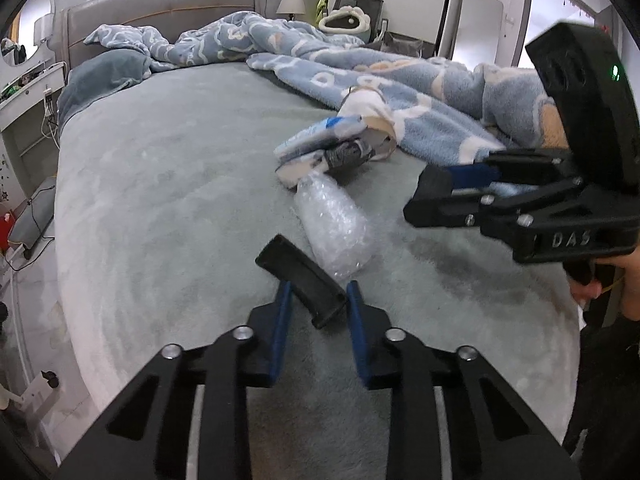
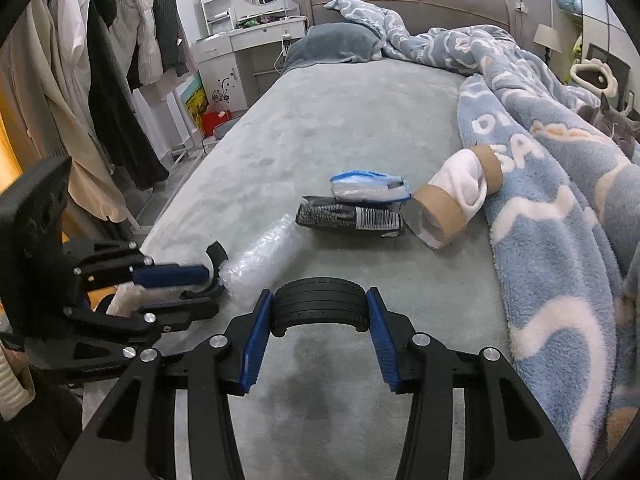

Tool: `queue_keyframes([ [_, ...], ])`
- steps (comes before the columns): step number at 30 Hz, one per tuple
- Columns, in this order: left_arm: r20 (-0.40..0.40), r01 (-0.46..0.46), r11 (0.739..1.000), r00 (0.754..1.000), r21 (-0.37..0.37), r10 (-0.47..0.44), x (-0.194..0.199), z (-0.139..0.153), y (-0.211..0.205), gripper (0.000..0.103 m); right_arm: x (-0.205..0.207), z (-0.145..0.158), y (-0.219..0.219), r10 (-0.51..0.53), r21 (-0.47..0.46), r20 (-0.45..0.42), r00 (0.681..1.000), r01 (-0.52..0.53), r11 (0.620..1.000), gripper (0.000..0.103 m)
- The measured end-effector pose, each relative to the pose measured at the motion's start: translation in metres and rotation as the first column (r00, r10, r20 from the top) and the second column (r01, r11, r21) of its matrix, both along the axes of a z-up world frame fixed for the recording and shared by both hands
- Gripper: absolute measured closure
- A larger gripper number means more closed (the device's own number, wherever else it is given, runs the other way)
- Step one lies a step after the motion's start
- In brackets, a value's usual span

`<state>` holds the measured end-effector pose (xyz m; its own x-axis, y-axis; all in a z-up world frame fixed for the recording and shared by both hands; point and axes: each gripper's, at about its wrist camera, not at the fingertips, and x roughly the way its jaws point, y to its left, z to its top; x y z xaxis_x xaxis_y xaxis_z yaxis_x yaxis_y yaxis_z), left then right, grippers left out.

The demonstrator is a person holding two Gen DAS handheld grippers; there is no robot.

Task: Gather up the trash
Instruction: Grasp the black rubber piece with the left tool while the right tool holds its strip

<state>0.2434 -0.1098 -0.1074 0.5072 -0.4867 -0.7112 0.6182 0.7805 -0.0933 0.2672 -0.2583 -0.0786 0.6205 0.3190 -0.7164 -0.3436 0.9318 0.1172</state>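
The bed [image 2: 328,120] lies mostly bare across its middle and toward its left edge, while a rumpled blanket [image 2: 552,216] crowds the whole right edge. Near the blanket's hem, well in from the foot edge, the trash sits bunched: a cardboard tube [image 2: 444,216], a dark wrapper [image 2: 348,218] with a blue-and-white packet [image 2: 368,186] on it, and a bubble-wrap roll [image 1: 334,224] nearest the foot. The right gripper [image 2: 319,314] is clamped at half width on a curved black piece [image 2: 319,304]; the left gripper [image 1: 316,300], narrowed, pinches a flat black piece [image 1: 304,280] beside the roll.
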Motion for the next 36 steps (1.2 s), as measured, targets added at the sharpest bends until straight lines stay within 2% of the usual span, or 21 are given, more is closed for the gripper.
queue_keyframes([
  [4, 0.002, 0.001, 1.000, 1.000, -0.004, -0.001, -0.002, 0.002, 0.001, 0.085, 0.002, 0.002, 0.003, 0.003, 0.005, 0.001, 1.000, -0.003, 1.000, 0.055],
  [10, -0.005, -0.045, 0.998, 0.999, -0.040, 0.045, 0.001, 0.010, 0.014, 0.087, 0.004, 0.011, 0.013, 0.015, 0.023, 0.016, 1.000, -0.015, 1.000, 0.055],
  [15, -0.044, -0.084, 0.995, 0.996, -0.057, 0.081, 0.005, 0.011, 0.028, 0.089, 0.004, 0.018, 0.025, 0.029, 0.032, 0.025, 0.999, -0.030, 0.999, 0.055],
  [24, -0.045, -0.147, 0.989, 0.988, -0.029, 0.145, -0.012, 0.020, 0.052, 0.094, 0.001, 0.036, 0.060, 0.084, 0.061, 0.045, 0.995, -0.087, 0.994, 0.055],
  [30, -0.058, -0.220, 0.975, 0.974, -0.035, 0.218, -0.019, 0.021, 0.085, 0.094, 0.001, 0.042, 0.088, 0.123, 0.081, 0.039, 0.992, -0.126, 0.989, 0.055],
  [36, -0.064, -0.316, 0.949, 0.947, -0.018, 0.314, -0.026, 0.021, 0.122, 0.094, 0.001, 0.043, 0.116, 0.158, 0.097, 0.024, 0.987, -0.160, 0.982, 0.055],
])
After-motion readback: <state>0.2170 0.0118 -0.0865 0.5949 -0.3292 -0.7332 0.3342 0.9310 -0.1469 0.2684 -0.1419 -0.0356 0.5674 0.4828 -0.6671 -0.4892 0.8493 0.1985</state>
